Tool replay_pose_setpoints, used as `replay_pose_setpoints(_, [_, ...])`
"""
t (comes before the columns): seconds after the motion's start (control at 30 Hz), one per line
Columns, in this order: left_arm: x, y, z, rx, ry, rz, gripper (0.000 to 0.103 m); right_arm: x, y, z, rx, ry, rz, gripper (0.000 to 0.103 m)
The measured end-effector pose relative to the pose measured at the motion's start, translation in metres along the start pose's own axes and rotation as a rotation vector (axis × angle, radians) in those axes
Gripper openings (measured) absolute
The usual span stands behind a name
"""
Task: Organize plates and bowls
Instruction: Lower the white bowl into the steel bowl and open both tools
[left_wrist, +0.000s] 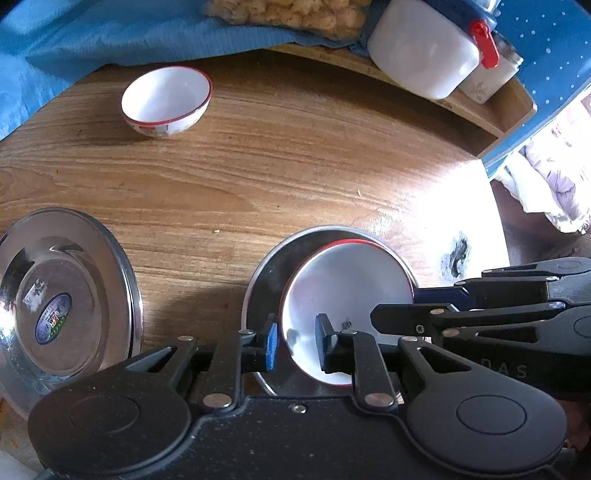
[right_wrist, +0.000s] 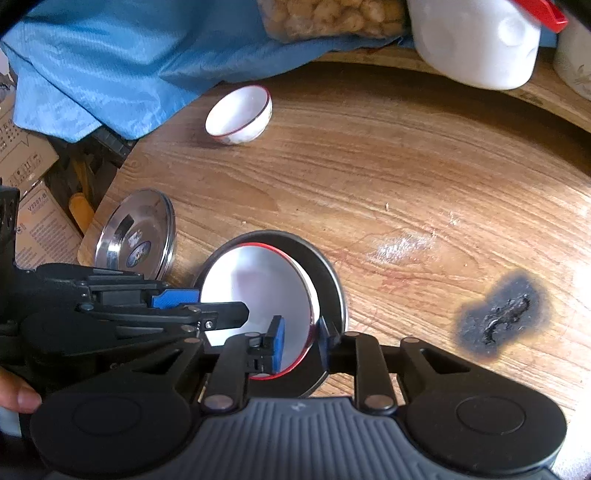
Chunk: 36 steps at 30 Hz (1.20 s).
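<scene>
A white bowl with a red rim (left_wrist: 347, 280) (right_wrist: 258, 284) sits inside a steel plate (left_wrist: 266, 280) (right_wrist: 330, 280) on the wooden table. My left gripper (left_wrist: 297, 345) straddles the bowl's left rim, one pad outside and one inside, with a gap showing at the rim. My right gripper (right_wrist: 301, 343) straddles the opposite rim the same way, pads apart from it. Each gripper shows in the other's view, the right gripper (left_wrist: 413, 306) and the left gripper (right_wrist: 221, 306). A second white bowl (left_wrist: 166, 101) (right_wrist: 239, 114) stands alone at the far side. Another steel plate (left_wrist: 62, 299) (right_wrist: 136, 232) lies at the left.
A blue cloth (left_wrist: 110, 33) (right_wrist: 110, 62), a bag of snacks (left_wrist: 295, 11) and a white jug with a red cap (left_wrist: 424, 51) (right_wrist: 476, 40) line the back. A burn mark (right_wrist: 498, 317) scars the wood on the right. Cardboard boxes (right_wrist: 29, 155) sit beyond the left edge.
</scene>
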<state>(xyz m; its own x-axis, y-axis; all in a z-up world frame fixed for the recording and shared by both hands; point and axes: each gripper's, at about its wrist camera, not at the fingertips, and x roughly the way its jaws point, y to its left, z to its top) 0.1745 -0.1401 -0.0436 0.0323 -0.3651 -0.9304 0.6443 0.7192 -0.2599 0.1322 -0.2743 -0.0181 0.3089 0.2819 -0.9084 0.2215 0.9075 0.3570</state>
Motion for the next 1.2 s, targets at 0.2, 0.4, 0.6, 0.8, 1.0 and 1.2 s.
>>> replay_pose_setpoints(0.2, [0.003, 0.003, 0.002, -0.004, 0.024, 0.001, 0.025, 0.006, 0.003, 0.001, -0.012, 0.028, 0.001, 0.027])
replay_pose_setpoints(0.4, [0.004, 0.001, 0.005, 0.012, 0.024, 0.015, 0.026, 0.007, 0.003, 0.001, -0.005, 0.03, -0.001, 0.028])
replay_pose_setpoints(0.6, [0.0, 0.003, 0.004, 0.014, 0.013, 0.012, 0.027, 0.005, 0.002, 0.002, -0.001, 0.022, -0.005, 0.03])
replay_pose_setpoints(0.8, [-0.007, 0.006, 0.004, -0.009, -0.017, -0.003, 0.034, -0.001, 0.006, 0.002, -0.023, 0.006, -0.014, 0.034])
replay_pose_setpoints(1.0, [-0.019, 0.01, 0.005, -0.025, -0.064, -0.019, 0.036, -0.01, 0.011, 0.003, -0.037, -0.025, -0.013, 0.034])
replay_pose_setpoints(1.2, [-0.04, 0.018, 0.008, -0.064, -0.146, 0.018, 0.039, -0.012, 0.014, 0.008, -0.031, -0.046, -0.02, 0.038])
